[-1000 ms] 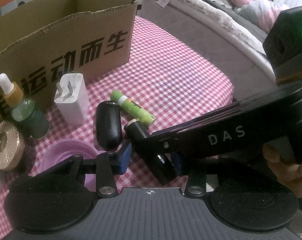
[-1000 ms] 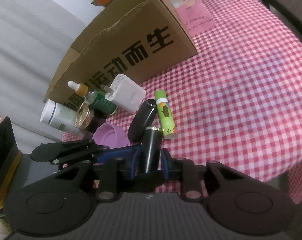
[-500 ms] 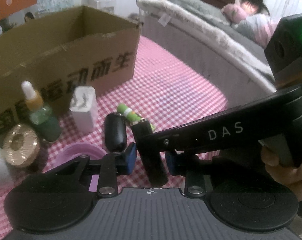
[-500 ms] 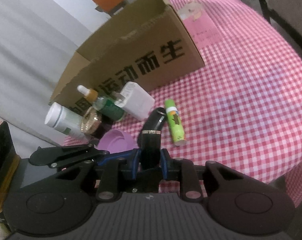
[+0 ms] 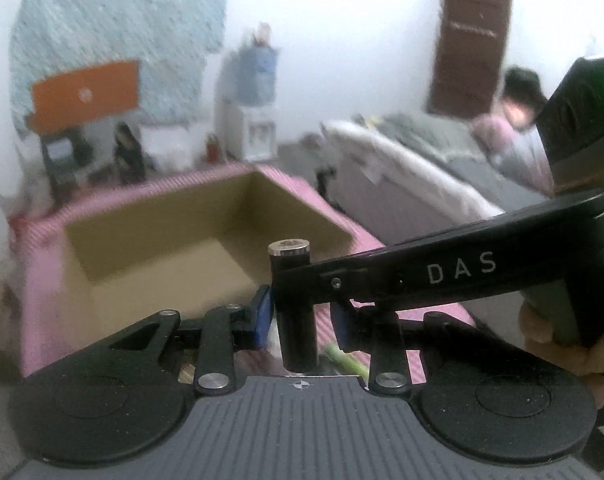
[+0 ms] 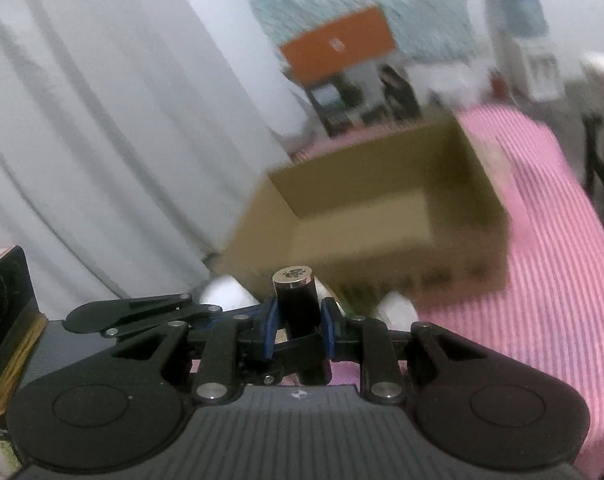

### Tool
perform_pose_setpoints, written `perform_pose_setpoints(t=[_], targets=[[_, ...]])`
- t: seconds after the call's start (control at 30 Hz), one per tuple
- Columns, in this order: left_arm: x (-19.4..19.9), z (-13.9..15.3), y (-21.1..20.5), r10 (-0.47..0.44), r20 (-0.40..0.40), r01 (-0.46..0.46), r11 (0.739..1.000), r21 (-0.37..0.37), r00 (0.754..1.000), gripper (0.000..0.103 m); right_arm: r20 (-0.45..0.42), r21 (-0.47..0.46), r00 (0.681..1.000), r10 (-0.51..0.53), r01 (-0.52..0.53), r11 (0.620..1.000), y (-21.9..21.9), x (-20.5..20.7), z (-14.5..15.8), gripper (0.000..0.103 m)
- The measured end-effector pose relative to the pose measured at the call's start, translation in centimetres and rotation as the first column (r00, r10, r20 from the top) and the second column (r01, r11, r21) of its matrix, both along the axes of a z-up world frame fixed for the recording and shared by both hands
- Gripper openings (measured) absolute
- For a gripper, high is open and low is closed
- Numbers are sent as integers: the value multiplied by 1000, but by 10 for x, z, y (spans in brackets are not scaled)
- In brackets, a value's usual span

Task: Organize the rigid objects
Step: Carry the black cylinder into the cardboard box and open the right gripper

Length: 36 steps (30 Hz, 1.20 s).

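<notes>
In our right gripper (image 6: pixel 298 314) we hold a black tube (image 6: pixel 296 300) with a silver cap, its blue pads (image 6: pixel 270 318) pressed against the tube's two sides so that the tube stands upright between them, the capped end rising above the pads and the lower part running down behind the gripper body. The left wrist view shows the same black tube (image 5: pixel 296 320) from the other side: the right gripper's long black fingers come in from the right and close round it just under the cap, and the tube hangs in the gap of our left gripper (image 5: pixel 300 318). There the left gripper's blue pads (image 5: pixel 262 316) stand spread, one on each side of the tube with space between, gripping nothing. The tube is up in the air, in front of an open cardboard box (image 6: pixel 385 220) that sits on a pink checked tablecloth (image 6: pixel 561 280); the box's inside shows only bare brown floor in both views. Below the tube, a green stick (image 5: pixel 343 358) lies on the cloth, partly hidden and blurred. Both views are smeared, so the small items near the box's front wall cannot be made out.
</notes>
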<state>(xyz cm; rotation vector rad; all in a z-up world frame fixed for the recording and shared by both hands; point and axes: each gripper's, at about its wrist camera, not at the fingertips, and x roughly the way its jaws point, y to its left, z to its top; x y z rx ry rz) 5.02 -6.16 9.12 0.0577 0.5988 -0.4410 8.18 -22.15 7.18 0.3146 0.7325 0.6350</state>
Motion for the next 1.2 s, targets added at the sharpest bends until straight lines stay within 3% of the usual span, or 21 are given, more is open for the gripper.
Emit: perform_pose_setpoints(t=[0.17,0.33,0.53,0.77,0.93,1.0,1.13,1.2], targets=[[31,26,24,74,29,-74,997,4,997,30,86,2,994,74,-75,997,30,33,41,25],[82,21,52,136,-51,-135,991,22,989,30,51,1,987,151,-151,989,65,97,48,25],[144,-23,74,180,-241,-174,984,45,954,30,-157,-4,967,200,-203,979,99,185,9,25],[184,-65,85,232,-369,-187,970,154,900,30,-421,15,878,230,-247,969,121,256,-58,25],[193,-66,88,278,-336,-210,952,225,900,33,-524,3,815,246,-287,958,144,296,-89,24],[193,-64,91,270,-346,-209,956,204,899,33,-542,1,802,251,-299,954,150,294,-89,24],[189,-56,90,277,-317,-221,954,200,907,37,-541,-33,805,244,-310,950,161,301,-93,25],[183,-50,90,282,-288,-228,952,204,915,46,-532,-42,815,230,-296,954,164,304,-93,26]])
